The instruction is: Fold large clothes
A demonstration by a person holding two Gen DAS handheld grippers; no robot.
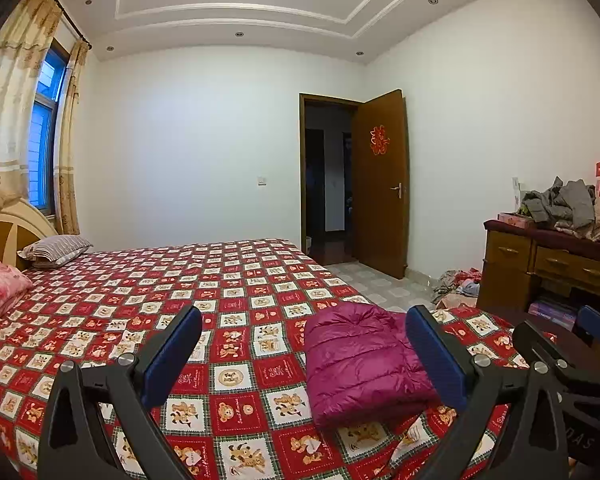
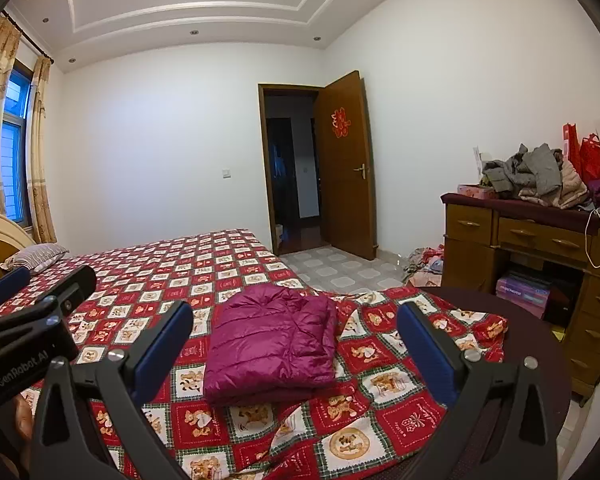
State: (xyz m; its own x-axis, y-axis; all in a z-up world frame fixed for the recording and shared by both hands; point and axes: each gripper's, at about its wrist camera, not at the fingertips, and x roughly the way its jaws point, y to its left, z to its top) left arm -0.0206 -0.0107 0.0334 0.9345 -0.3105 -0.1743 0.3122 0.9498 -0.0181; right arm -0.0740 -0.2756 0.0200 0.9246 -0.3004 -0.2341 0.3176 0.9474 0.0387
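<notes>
A purple puffer jacket (image 2: 272, 344) is seen folded on the bed (image 2: 380, 396); more clothes (image 2: 532, 176) remain heaped beyond it, while both the left gripper (image 1: 304, 360) and right gripper (image 2: 296, 352) are held spread, empty.

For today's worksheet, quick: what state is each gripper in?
Left gripper: open, holding nothing.
Right gripper: open, holding nothing.

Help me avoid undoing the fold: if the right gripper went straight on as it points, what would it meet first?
Probably the folded purple jacket, lying on the bedspread between the open right gripper fingers' line; depth is uncertain.
</notes>
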